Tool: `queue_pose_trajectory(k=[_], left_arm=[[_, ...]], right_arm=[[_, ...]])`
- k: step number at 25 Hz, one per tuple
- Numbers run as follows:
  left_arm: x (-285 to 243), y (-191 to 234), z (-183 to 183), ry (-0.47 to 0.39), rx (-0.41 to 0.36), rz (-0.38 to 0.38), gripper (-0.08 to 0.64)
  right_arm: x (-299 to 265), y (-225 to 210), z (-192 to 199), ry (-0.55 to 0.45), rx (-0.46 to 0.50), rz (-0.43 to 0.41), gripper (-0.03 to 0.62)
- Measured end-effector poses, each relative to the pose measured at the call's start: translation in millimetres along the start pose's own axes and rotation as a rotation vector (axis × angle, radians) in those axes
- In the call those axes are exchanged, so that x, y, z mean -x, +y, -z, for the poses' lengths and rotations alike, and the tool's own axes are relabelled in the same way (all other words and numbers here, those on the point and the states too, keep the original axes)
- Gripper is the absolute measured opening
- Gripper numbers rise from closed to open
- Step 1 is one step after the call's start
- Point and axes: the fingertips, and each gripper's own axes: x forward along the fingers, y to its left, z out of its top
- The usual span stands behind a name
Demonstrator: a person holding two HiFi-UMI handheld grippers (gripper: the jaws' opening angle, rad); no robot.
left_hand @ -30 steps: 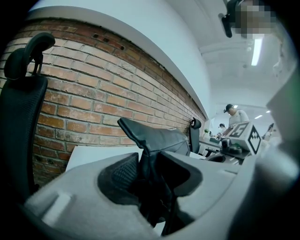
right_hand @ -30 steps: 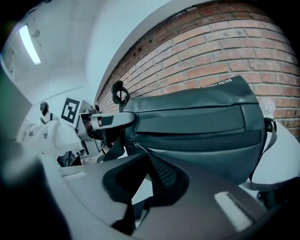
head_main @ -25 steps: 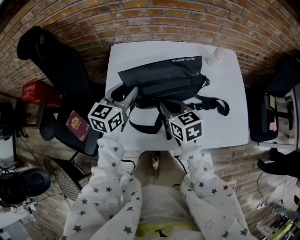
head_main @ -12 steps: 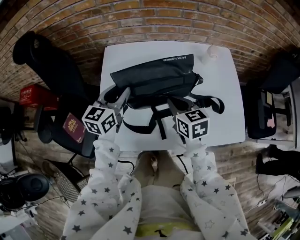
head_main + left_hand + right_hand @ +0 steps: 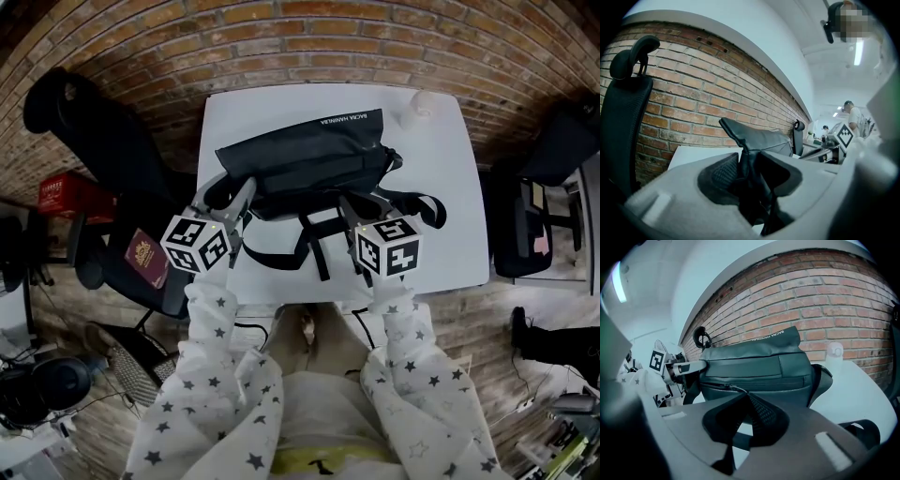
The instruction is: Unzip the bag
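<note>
A black bag (image 5: 300, 159) lies across the white table (image 5: 450, 234), lettering along its top edge. My left gripper (image 5: 232, 190) is at the bag's left end, shut on a fold of its black fabric (image 5: 754, 140). My right gripper (image 5: 356, 204) is at the bag's near face. Its jaws are shut at their tips, right where the front zipper line (image 5: 724, 386) ends, and they seem to pinch the zipper pull there. In the right gripper view the bag (image 5: 754, 362) stands upright, with the left gripper (image 5: 689, 367) clamped on its left end.
The bag's black straps (image 5: 417, 202) trail over the table to the right. A small white cup (image 5: 419, 105) stands at the far right corner. A black office chair (image 5: 103, 131) with a red booklet (image 5: 148, 258) is on the left, and behind is a brick wall.
My right gripper has slid to the right along the bag's near face, still shut. The left gripper has kept its hold on the bag's left end.
</note>
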Motion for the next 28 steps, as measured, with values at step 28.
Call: queue_pose_trajectory(k=[28], left_arm=[[7.4,11.2,-0.2,-0.015,-0.001,-0.051,0.143]], right_arm=[[11.9,-41.5,-6.9,-0.035,-0.076,0.181,0.014]])
